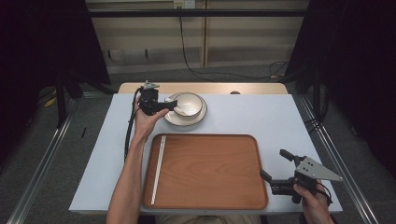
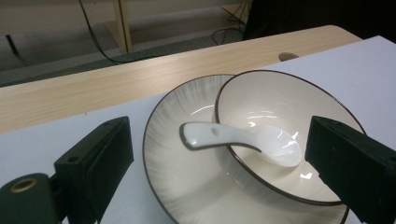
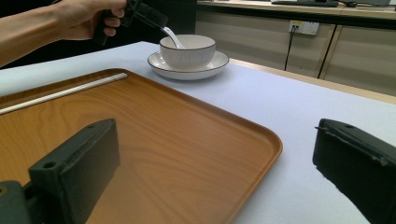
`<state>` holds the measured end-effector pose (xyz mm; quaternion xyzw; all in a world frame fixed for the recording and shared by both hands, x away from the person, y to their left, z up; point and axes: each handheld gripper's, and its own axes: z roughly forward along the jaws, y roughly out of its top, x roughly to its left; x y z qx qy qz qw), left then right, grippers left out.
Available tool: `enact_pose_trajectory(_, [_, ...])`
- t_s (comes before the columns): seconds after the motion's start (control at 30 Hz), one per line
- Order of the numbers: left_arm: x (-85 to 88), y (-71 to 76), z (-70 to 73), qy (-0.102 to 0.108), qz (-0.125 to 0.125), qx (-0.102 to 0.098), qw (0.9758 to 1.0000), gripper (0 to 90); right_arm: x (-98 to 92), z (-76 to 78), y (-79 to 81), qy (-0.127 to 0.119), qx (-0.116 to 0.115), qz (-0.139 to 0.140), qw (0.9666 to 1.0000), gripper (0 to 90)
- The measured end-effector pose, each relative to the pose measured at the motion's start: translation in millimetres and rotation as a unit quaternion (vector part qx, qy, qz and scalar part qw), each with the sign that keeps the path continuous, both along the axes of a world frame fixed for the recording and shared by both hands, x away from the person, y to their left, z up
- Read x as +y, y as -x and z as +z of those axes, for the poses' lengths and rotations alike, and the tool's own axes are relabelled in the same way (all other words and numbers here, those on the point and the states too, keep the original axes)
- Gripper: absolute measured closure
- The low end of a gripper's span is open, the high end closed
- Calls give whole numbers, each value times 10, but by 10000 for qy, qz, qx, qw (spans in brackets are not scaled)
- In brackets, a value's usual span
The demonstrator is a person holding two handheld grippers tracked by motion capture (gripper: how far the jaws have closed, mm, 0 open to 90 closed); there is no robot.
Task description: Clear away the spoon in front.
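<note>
A white ceramic spoon [image 2: 243, 140] rests in a cream bowl [image 2: 285, 107] with a dark rim, its handle sticking out to the left. The bowl stands on a matching plate [image 2: 173, 172] at the back of the table. My left gripper [image 2: 219, 172] is open, its jaws either side of the spoon's handle and not touching it. From above, the left gripper [image 1: 172, 103] sits just left of the bowl [image 1: 190, 103]. My right gripper [image 1: 273, 163] is open with nothing in it, just off the right edge of a wooden tray [image 1: 210, 177].
A pair of pale chopsticks [image 1: 159, 169] lies along the tray's left side. The light table [image 1: 261, 116] has a bare wooden strip [image 2: 93, 93] along its far edge. Cupboards and cables stand beyond it, dark curtains at both sides.
</note>
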<state>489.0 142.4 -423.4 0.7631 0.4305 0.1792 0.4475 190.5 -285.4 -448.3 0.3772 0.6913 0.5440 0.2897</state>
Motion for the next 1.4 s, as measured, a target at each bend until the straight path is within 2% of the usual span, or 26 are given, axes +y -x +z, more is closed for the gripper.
enact_pose_trajectory(0.07, [-16, -66, 3, -191, 26, 53, 9998, 133, 0, 0, -2, 0, -3, 12, 10000, 6])
enact_pose_trajectory(0.13, [-23, -121, 7, -187, -7, 113, 9998, 142, -1, 0, -2, 6, -3, 18, 10000, 7])
enact_pose_trajectory(0.2, [-50, -132, 25, -373, -25, 57, 9993, 190, -3, -2, 0, 18, 26, -1, 10000, 6])
enact_pose_trajectory(0.27, [-86, -150, 24, -294, -95, 110, 9995, 246, -11, -11, -9, 82, 34, -2, 10000, 6])
enact_pose_trajectory(0.3, [-90, -168, 21, -362, -152, 131, 9991, 270, -7, -13, -11, 37, 65, -19, 10000, 6])
enact_pose_trajectory(0.33, [-108, -185, 10, -326, -126, 178, 9992, 285, -7, -13, -13, 33, 67, -20, 10000, 7])
enact_pose_trajectory(0.37, [-100, -207, 3, -328, -239, 228, 9989, 300, -6, -13, -12, 39, 68, -33, 10000, 7])
enact_pose_trajectory(0.4, [-116, -217, -5, -282, -196, 248, 9991, 320, -5, -12, -10, 49, 71, -31, 10000, 6])
enact_pose_trajectory(0.43, [-116, -223, 5, -395, -273, 315, 9983, 320, -5, -14, -10, 47, 66, -6, 10000, 6])
enact_pose_trajectory(0.47, [-142, -223, -1, -327, -224, 351, 9986, 327, -6, -14, -7, 48, 70, -7, 10000, 6])
enact_pose_trajectory(0.5, [-162, -224, -2, -480, -276, 381, 9977, 336, -8, -15, -7, 39, 67, 6, 10000, 7])
enact_pose_trajectory(0.53, [-204, -217, -10, -523, -241, 373, 9976, 323, -10, -14, -6, 23, 74, 1, 10000, 7])
enact_pose_trajectory(0.57, [-214, -219, -7, -673, -341, 382, 9964, 320, -12, -15, -9, 27, 76, -5, 10000, 7])
enact_pose_trajectory(0.63, [-234, -218, -27, -610, -371, 400, 9966, 331, -12, -15, -11, 27, 71, -10, 10000, 7])
enact_pose_trajectory(0.67, [-233, -220, -29, -706, -367, 422, 9959, 346, -12, -14, -8, 26, 75, -11, 10000, 6])
enact_pose_trajectory(0.7, [-226, -215, -38, -615, -342, 436, 9966, 349, -12, -14, -6, 28, 75, -11, 10000, 7])
enact_pose_trajectory(0.77, [-217, -206, -38, -625, -354, 488, 9962, 367, -15, -12, -5, 31, 80, -37, 10000, 6])
enact_pose_trajectory(0.87, [-201, -159, -17, -533, -357, 443, 9970, 384, -16, -15, -12, 48, 86, -22, 9999, 7])
enact_pose_trajectory(1.03, [-126, -115, -9, -503, -504, 611, 9956, 441, -9, -16, -11, 54, 118, -15, 9999, 7])
enact_pose_trajectory(1.07, [-116, -115, -14, -474, -558, 655, 9952, 439, -8, -17, -11, 64, 113, -29, 9999, 6])
enact_pose_trajectory(1.13, [-119, -122, -25, -512, -493, 671, 9952, 423, -9, -17, -12, 58, 121, -24, 9999, 6])
enact_pose_trajectory(1.2, [-128, -133, -31, -427, -520, 676, 9954, 405, -2, -19, -14, 59, 115, -54, 9999, 6])
enact_pose_trajectory(1.27, [-128, -150, -36, -471, -537, 666, 9952, 405, -2, -19, -14, 59, 118, -49, 9999, 6])
enact_pose_trajectory(1.4, [-160, -180, -89, -240, -478, 714, 9960, 417, -11, -20, -13, 65, 137, -4, 9999, 7])
